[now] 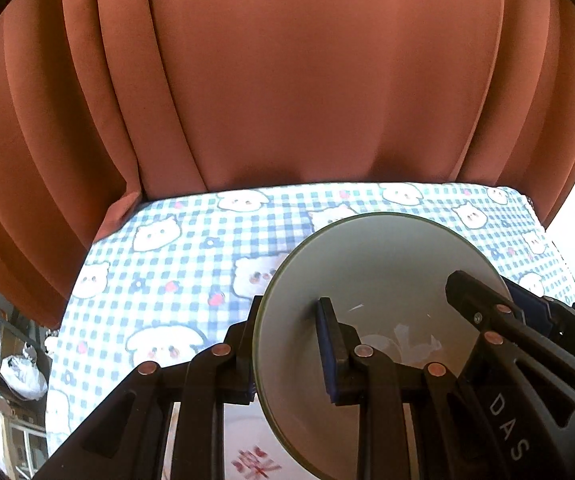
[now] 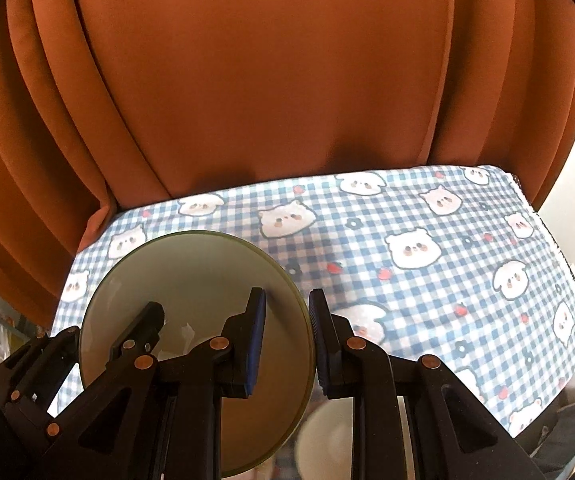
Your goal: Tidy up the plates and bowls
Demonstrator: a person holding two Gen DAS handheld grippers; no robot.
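Left wrist view: both tools, left tool (image 1: 287,344) and right tool (image 2: 287,336), clamp the bowl's (image 1: 367,264) opposite rims.

Grey-green bowl (image 1: 371,272), tilted, raised over checked tablecloth (image 1: 191,264)

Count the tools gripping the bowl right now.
2. The left tool is shut on one side of the bowl's rim, one finger inside and one outside. The right tool is shut on the opposite side. No other tool shows.
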